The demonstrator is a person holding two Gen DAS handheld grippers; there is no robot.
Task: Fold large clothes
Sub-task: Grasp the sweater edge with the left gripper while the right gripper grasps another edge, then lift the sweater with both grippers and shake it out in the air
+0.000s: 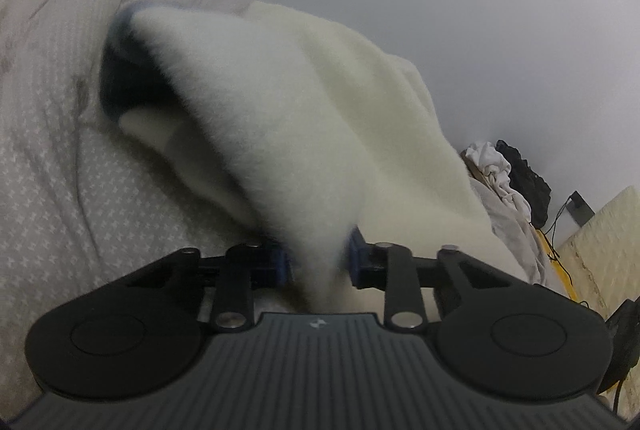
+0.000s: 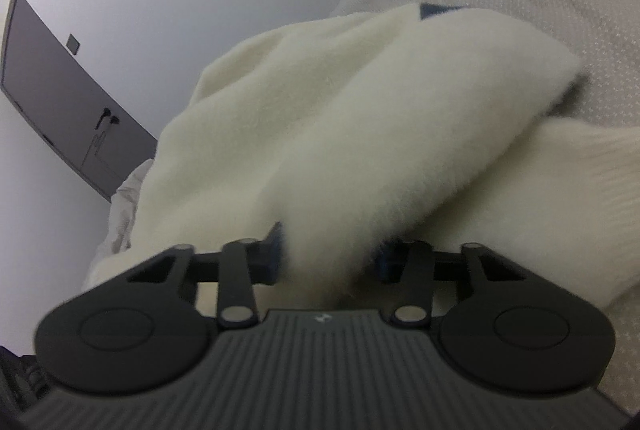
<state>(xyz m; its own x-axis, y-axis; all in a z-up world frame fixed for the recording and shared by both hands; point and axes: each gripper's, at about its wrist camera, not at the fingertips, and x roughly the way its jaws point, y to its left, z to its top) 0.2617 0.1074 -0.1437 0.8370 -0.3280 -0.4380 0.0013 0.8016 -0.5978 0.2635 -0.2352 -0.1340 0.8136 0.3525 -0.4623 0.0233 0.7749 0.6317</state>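
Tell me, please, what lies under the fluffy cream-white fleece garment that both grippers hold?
Under the fluffy cream-white fleece garment lies a grey patterned bedcover. A dark blue part shows beneath its lifted edge. Whatever else lies beneath is covered by the fleece.

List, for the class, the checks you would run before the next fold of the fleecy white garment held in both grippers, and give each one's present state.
1. Left gripper shut on the white garment: ok.
2. Right gripper shut on the same garment: ok.
3. Garment lifted off the patterned bedspread: partly; its far end reaches the bed.
4. Garment spread flat between the grippers: not ok, it is bunched.
5. Laundry pile away from the garment: cannot tell.
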